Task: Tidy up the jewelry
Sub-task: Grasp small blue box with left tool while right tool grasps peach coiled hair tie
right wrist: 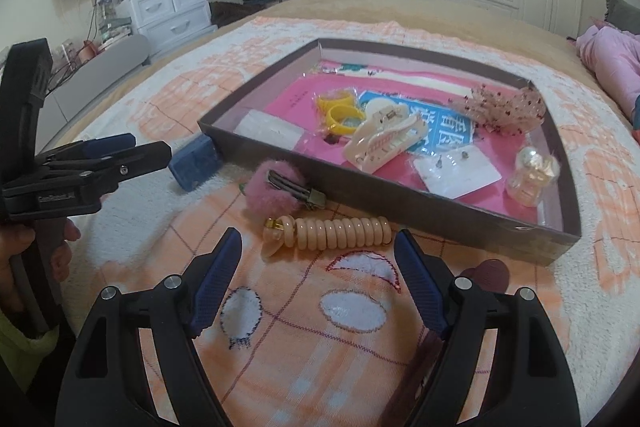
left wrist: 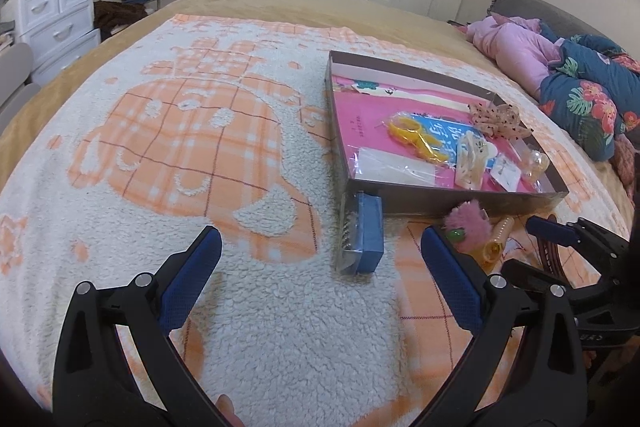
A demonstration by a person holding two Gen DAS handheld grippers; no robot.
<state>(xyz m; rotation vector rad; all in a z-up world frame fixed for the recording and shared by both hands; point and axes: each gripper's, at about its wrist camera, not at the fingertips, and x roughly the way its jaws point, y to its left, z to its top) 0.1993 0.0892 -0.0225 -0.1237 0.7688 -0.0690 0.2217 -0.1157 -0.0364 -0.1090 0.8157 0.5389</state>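
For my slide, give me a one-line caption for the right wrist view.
Open right gripper hovers over a peach coil hair tie and pink pom-pom clip lying outside the half-filled accessory tray.

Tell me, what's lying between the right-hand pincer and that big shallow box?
A peach coiled hair tie lies on the blanket just ahead of the open right gripper, before the box. The right wrist view shows it.

A bed [right wrist: 360,3] carries an orange-and-white fleece blanket [right wrist: 320,327]. On the blanket lie a shallow dark tray [right wrist: 400,199], a blue box [right wrist: 194,163] at the tray's corner, a pink fluffy hair clip [right wrist: 272,193] and a peach coil hair tie [right wrist: 340,233] along its near wall.
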